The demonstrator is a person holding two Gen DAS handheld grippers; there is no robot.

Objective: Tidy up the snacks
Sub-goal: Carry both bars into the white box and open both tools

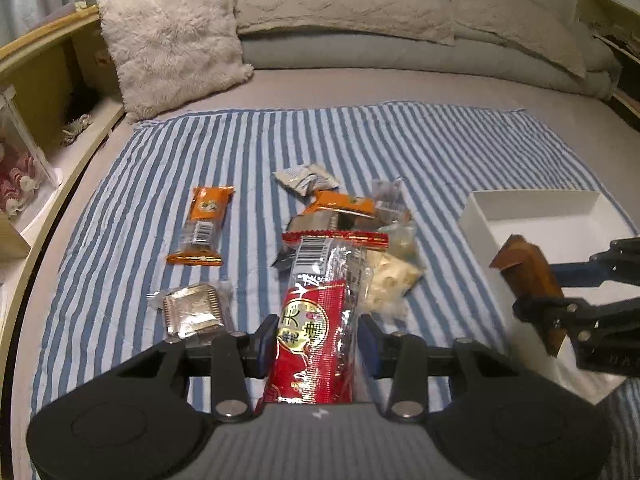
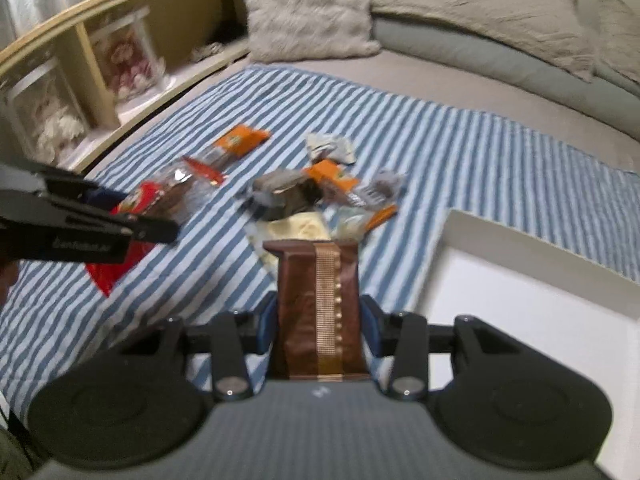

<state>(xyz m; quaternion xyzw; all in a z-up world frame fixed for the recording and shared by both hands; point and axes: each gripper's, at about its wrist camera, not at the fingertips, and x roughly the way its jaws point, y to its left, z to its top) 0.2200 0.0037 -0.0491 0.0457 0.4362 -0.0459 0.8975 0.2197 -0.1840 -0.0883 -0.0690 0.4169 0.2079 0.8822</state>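
My left gripper (image 1: 318,336) is shut on a long red and clear snack packet (image 1: 320,312), held above the striped cloth. My right gripper (image 2: 318,326) is shut on a brown snack packet (image 2: 316,308) with a gold strip; it also shows in the left wrist view (image 1: 528,276), over the near edge of a white box (image 1: 532,216). A pile of snack packets (image 1: 352,216) lies mid-cloth, with an orange packet (image 1: 204,220) and a silver biscuit packet (image 1: 192,312) to its left. The white box (image 2: 520,288) lies to the right of my right gripper.
A blue-and-white striped cloth (image 1: 440,148) covers the grey bed. A fluffy white cushion (image 1: 172,40) and grey pillows (image 1: 344,0) lie at the head. A wooden shelf (image 2: 80,60) with boxed ornaments runs along the left side.
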